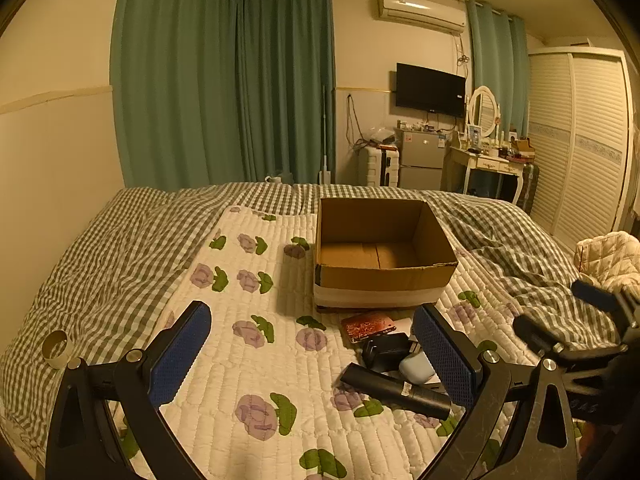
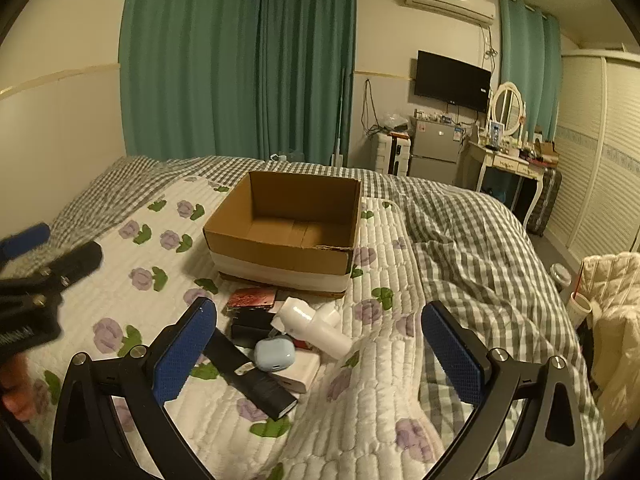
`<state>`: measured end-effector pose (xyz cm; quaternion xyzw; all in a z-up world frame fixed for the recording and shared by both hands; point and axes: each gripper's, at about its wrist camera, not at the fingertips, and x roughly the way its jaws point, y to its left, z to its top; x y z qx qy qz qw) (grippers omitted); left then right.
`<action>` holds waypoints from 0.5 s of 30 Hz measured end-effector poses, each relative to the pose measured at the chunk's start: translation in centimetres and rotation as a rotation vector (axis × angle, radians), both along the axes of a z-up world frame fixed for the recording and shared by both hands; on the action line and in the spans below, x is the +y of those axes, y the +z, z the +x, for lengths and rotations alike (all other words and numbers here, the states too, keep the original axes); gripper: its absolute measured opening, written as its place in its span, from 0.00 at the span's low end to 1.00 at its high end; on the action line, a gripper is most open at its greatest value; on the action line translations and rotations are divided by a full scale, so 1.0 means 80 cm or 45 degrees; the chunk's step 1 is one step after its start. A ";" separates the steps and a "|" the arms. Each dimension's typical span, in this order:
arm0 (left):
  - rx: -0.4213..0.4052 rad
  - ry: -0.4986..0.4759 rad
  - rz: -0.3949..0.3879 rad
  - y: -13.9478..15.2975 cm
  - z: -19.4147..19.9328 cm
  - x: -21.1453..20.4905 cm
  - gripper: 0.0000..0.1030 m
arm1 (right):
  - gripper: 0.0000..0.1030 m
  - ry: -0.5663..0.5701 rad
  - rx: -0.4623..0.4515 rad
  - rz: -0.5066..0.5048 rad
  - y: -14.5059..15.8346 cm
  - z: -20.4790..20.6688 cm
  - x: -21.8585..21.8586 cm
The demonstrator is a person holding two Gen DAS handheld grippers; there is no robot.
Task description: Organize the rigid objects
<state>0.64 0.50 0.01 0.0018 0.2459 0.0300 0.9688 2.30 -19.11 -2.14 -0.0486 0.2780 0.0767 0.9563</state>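
An open, empty cardboard box (image 1: 380,256) (image 2: 288,228) stands on a floral quilted mat on the bed. In front of it lies a pile: a red case (image 1: 368,326) (image 2: 252,298), a black box (image 1: 386,350), a light blue earbud case (image 1: 416,366) (image 2: 275,354), a black cylinder (image 1: 396,390) (image 2: 252,372) and a white bottle (image 2: 312,326) on a white box (image 2: 300,376). My left gripper (image 1: 312,354) is open, above the mat left of the pile. My right gripper (image 2: 320,354) is open, just above the pile.
A tape roll (image 1: 58,348) lies on the checked duvet at the left. A white quilted jacket (image 2: 612,308) lies off the bed's right side. A dressing table (image 2: 508,160), fridge and wardrobe stand beyond the bed.
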 end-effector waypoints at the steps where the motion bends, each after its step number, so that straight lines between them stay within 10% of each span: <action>1: 0.011 0.003 -0.003 0.000 0.003 0.000 1.00 | 1.00 -0.010 0.023 -0.024 -0.006 0.006 -0.001; 15: 0.280 0.052 0.020 -0.079 0.114 -0.010 1.00 | 0.92 0.289 0.538 -0.123 -0.083 0.152 -0.012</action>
